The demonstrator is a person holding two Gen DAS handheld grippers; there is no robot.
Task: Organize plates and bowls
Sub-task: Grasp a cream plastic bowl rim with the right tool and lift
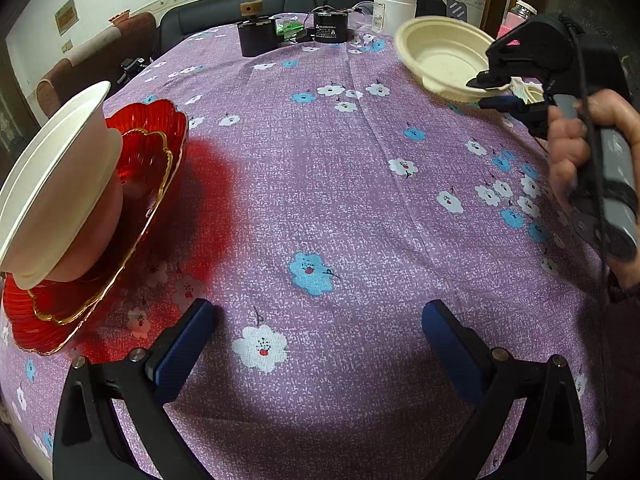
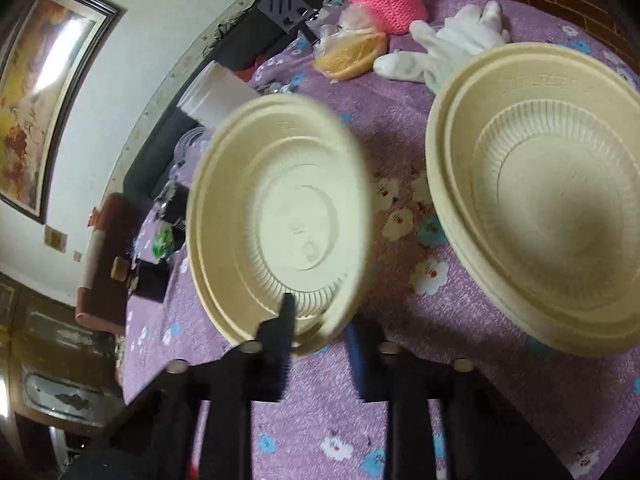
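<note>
Purple floral table [image 1: 320,184]. Right tongs [image 2: 320,320] pinched on rim of cream bowl [image 2: 280,232], held tilted above the cloth; second cream bowl [image 2: 544,208] sits just beside. Left tongs [image 1: 316,336] spread wide, holding nothing. White bowl [image 1: 60,184] rests on red plate [image 1: 152,148], far left.

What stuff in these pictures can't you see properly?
- Held cream bowl: motion-blurred in the right wrist view.
- Second cream bowl: cut off by the right edge there.
- Red plate: partly hidden under the white bowl, left wrist view.
- Label on the black device: too small to read.
</note>
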